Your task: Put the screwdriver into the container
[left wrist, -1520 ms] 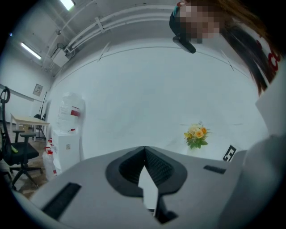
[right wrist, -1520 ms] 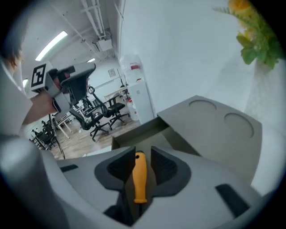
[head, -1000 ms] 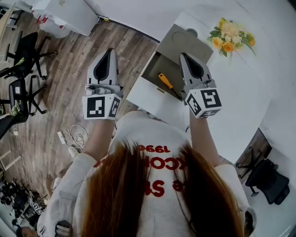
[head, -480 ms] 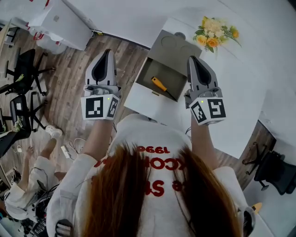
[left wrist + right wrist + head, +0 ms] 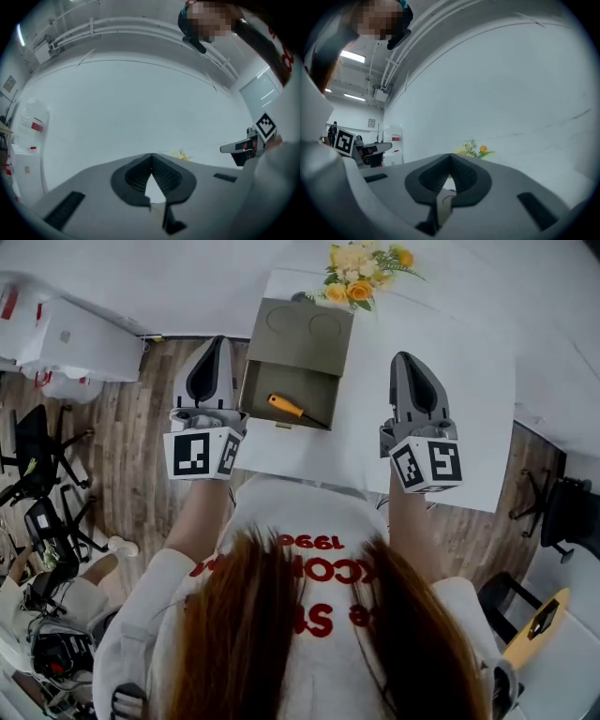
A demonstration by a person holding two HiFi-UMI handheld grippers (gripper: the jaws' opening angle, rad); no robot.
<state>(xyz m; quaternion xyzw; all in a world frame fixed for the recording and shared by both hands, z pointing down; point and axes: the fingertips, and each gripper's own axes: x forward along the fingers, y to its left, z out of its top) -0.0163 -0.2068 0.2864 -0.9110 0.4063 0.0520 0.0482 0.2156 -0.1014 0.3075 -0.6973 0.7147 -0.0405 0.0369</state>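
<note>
An orange-handled screwdriver [image 5: 291, 409] lies inside an open olive box [image 5: 281, 381] at the far left of a white surface [image 5: 431, 343]. The left claw [image 5: 216, 345] and right claw [image 5: 405, 360] hover on either side, both clenched and empty. The left claw, just beside the box, might knock it off the edge.

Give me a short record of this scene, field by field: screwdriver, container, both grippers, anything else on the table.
screwdriver: orange handle, lying inside the container
container: open box, lid open behind it, at the near left of the white table
left gripper: jaws together, empty, left of the container
right gripper: jaws together, empty, over the table
flowers: at the table's far edge
</note>
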